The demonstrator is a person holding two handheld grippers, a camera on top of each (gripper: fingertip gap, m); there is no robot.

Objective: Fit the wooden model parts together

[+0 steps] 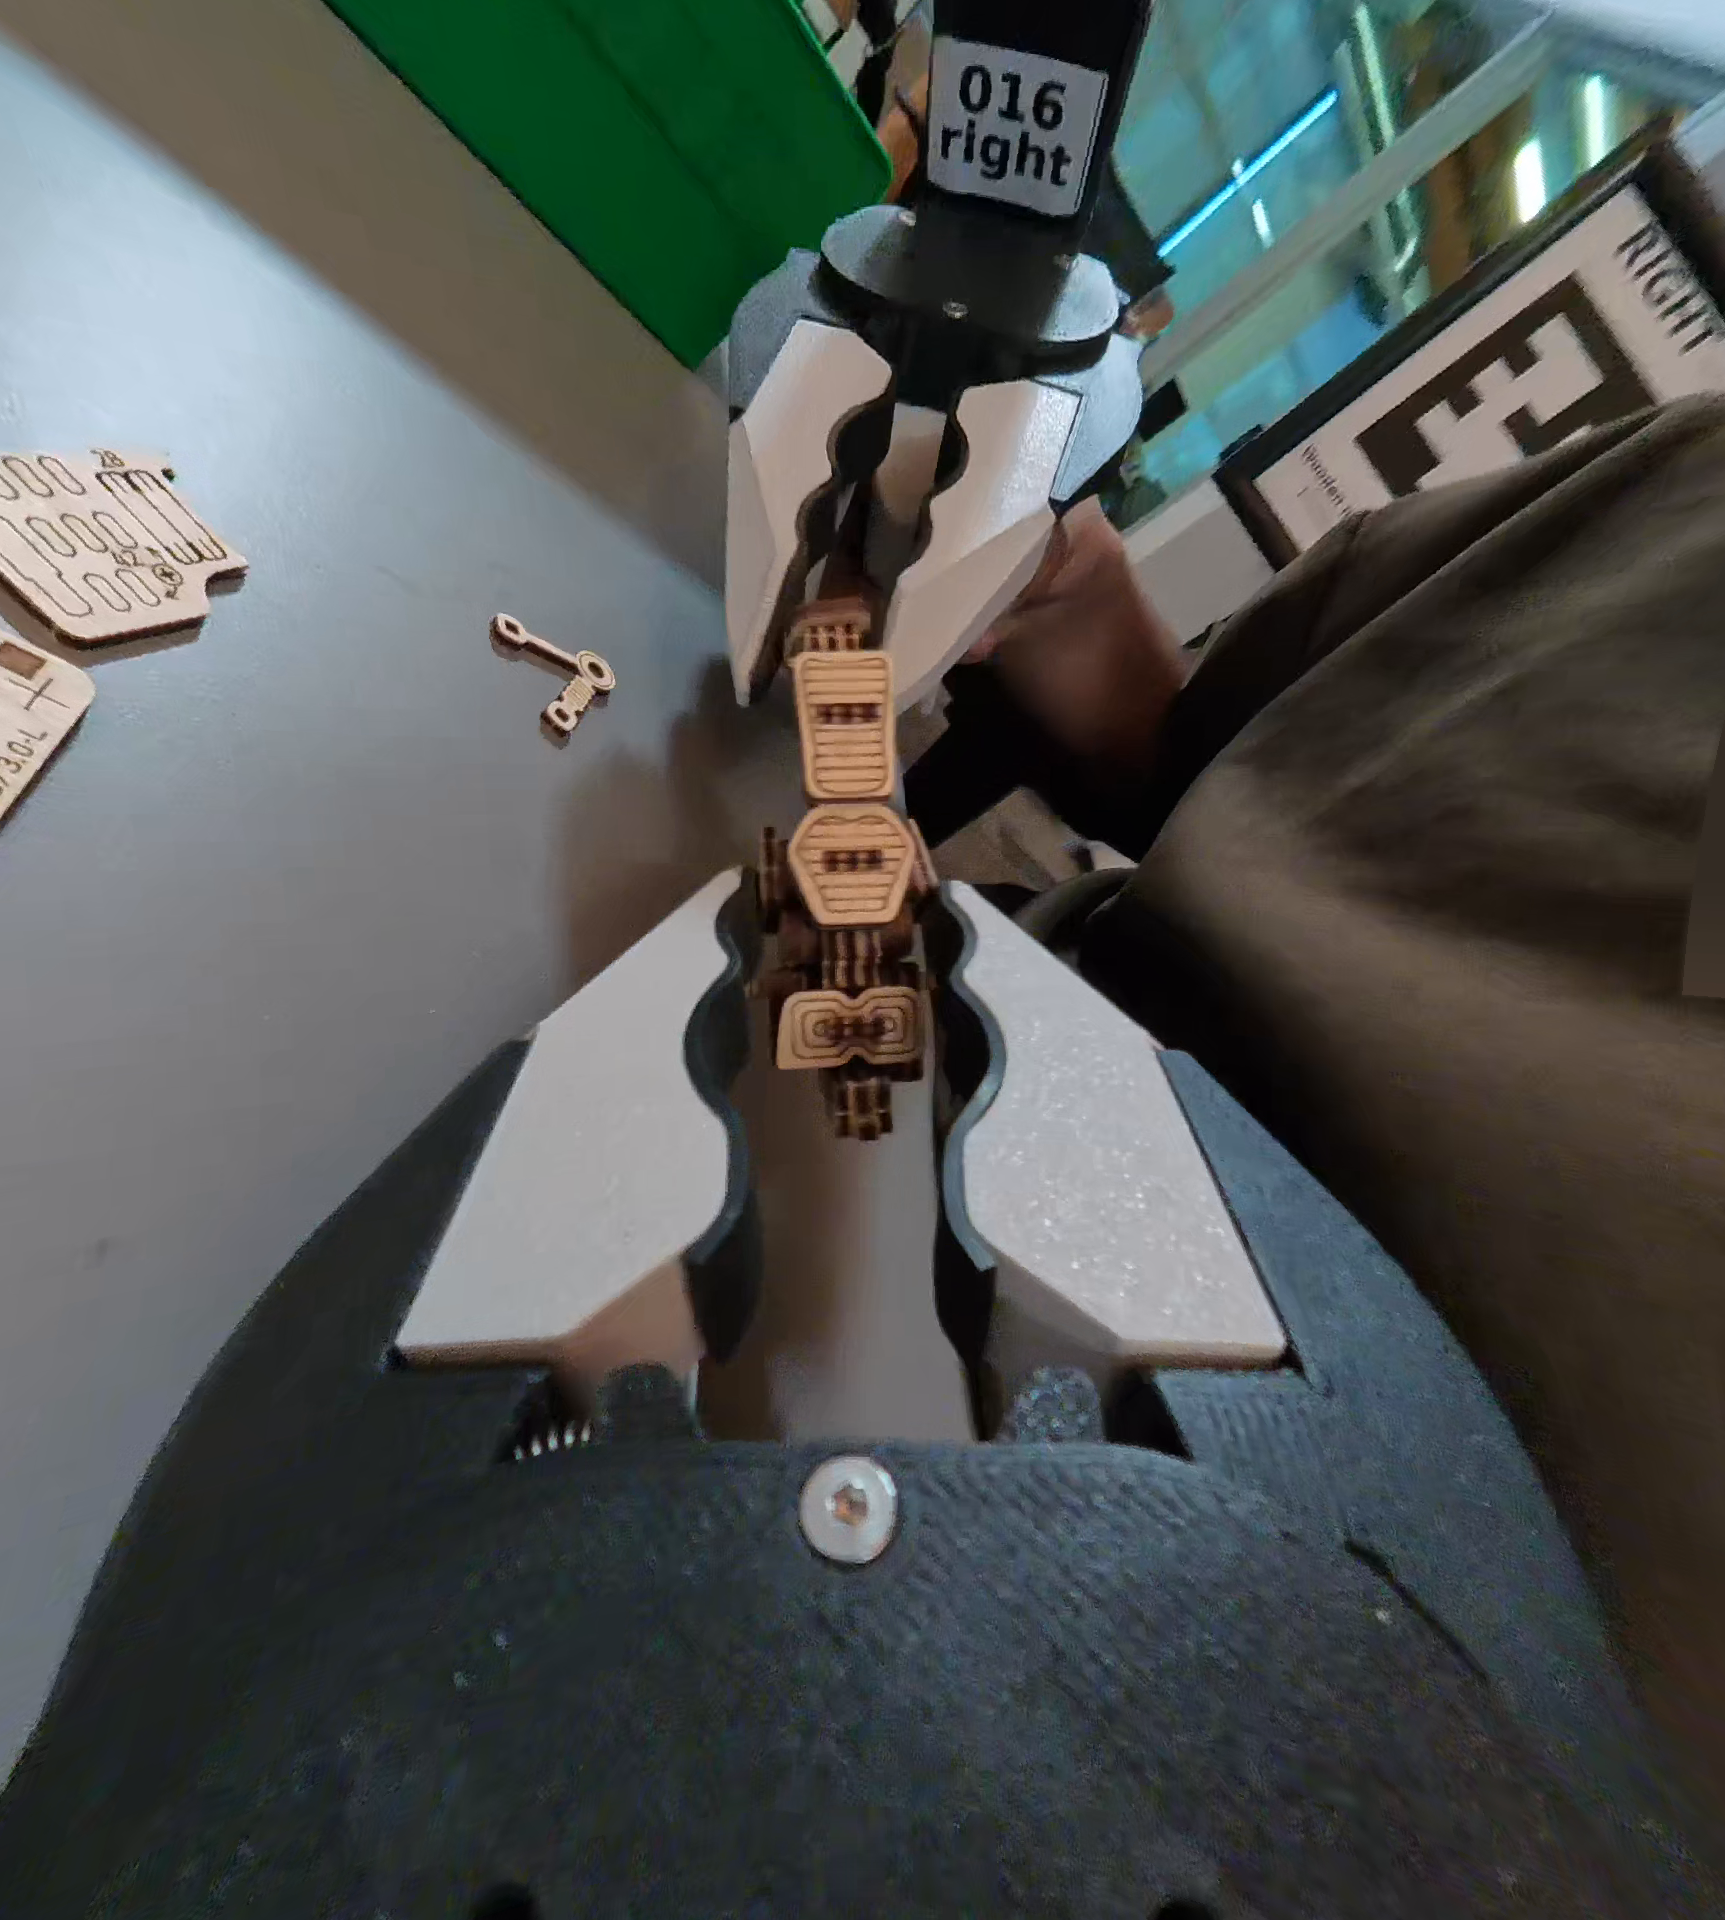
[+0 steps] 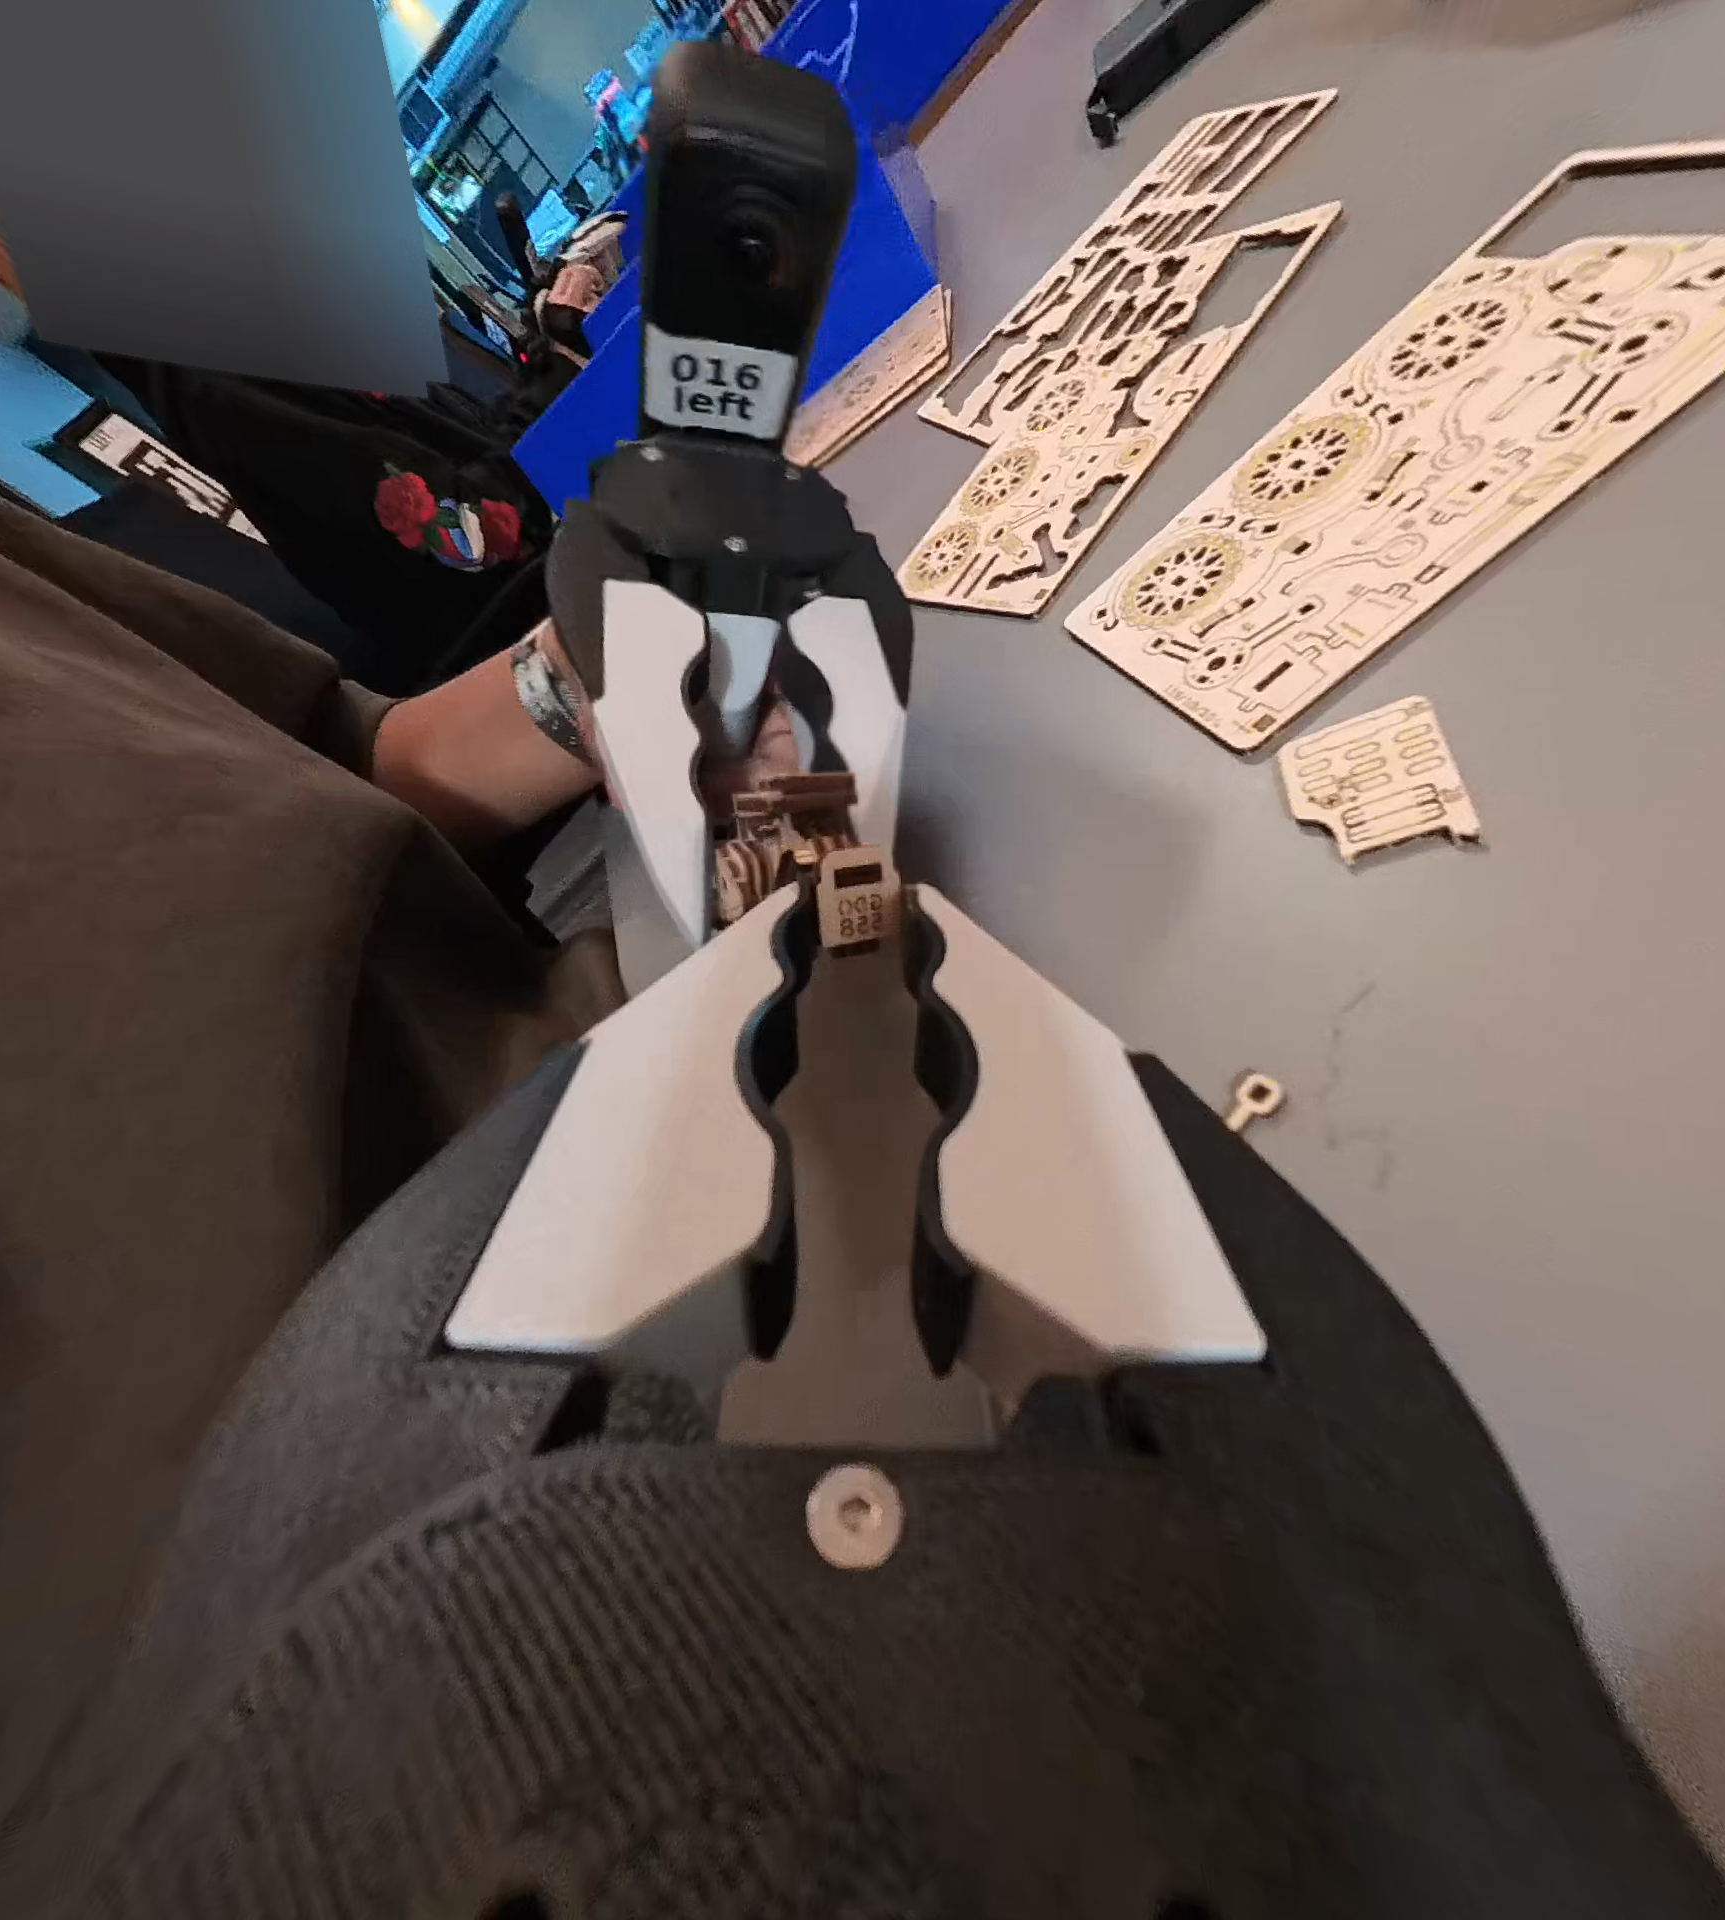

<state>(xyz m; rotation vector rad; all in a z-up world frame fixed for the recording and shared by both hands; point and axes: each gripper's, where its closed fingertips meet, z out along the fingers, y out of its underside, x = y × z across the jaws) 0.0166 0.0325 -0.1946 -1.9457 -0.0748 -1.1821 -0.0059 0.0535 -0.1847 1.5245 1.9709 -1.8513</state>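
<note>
The wooden model is a narrow assembly of engraved plates on dark laser-cut ribs, held in the air between both grippers. My left gripper is shut on its near end, with one plate between the fingers. My right gripper faces it from the far side and is shut on the model's other end. In the right wrist view my right gripper pinches a small plate at its tips. The left gripper opposite holds the rest of the model.
On the grey table lie a small loose key-shaped piece, a small part sheet and large punched wooden sheets. A brown sleeve and the person's hand are close by. The grippers are tip to tip, or close to it. It is some 7 cm from my right tips to the small loose key-shaped piece.
</note>
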